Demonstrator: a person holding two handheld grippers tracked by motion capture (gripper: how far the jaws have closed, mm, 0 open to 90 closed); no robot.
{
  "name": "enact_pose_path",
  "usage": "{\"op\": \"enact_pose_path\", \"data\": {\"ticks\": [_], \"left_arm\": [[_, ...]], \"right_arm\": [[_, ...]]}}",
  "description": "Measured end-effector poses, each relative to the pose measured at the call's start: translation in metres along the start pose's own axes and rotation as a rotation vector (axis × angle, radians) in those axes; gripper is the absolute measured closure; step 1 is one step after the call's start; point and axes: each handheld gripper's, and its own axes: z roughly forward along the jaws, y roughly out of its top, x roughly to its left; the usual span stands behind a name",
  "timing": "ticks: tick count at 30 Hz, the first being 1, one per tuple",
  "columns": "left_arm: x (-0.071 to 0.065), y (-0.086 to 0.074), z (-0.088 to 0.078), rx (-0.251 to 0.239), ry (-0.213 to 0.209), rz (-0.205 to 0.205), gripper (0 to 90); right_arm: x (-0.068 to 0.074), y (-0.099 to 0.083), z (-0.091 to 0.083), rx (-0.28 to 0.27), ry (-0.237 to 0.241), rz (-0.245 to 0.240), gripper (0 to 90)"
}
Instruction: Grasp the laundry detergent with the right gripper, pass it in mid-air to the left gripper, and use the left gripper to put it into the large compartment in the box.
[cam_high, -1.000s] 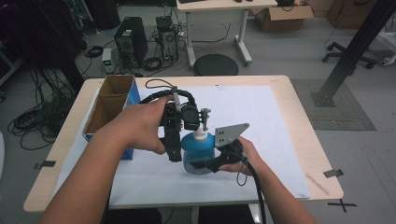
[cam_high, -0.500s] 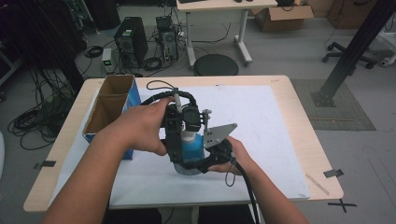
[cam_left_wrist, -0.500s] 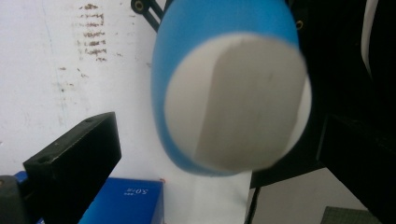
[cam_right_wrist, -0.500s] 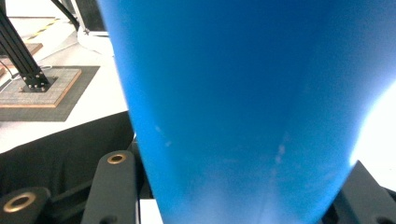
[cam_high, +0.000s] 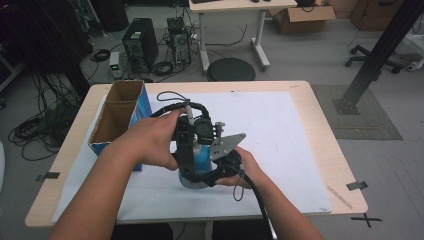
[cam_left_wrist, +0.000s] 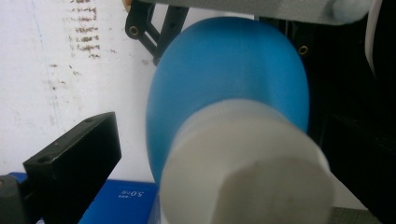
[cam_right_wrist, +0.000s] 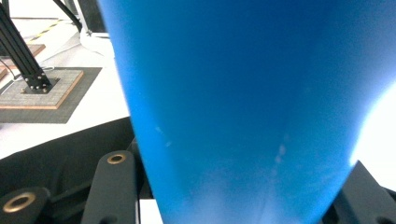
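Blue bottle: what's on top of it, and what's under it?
A white cap tops the blue bottle. The left tongs are above it, the right tongs clamp its body. Its base, hidden by hands and tongs, seems to rest on the white sheet.

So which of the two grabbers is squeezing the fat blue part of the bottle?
The right gripper: its jaws clamp the blue bottle low on its wide body. The left gripper sits higher, at the white cap.
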Motion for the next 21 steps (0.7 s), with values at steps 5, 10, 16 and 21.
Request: {"op": "enact_pose_path", "data": {"ticks": [5,10,16,21], "left_arm": [[-0.0007,-0.0008,0.0011,0.0,0.001,0.002,0.6],[-0.0008,-0.0007,0.003,0.002,0.002,0.011,3.5],[-0.001,0.0001,0.0036,0.001,0.01,0.016,7.5],[-0.0013,-0.0002,0.0032,0.006,0.016,0.019,11.3]], "right_arm": [[-0.0005,0.0014,0.0019,-0.001,-0.003,-0.006,45.5],[-0.0001,0.002,0.0024,-0.002,-0.003,-0.007,45.4],[0.0003,0.002,0.0025,-0.005,-0.007,-0.005,45.5],[0.0006,0.0021,0.002,-0.006,-0.003,-0.002,45.5]]}}
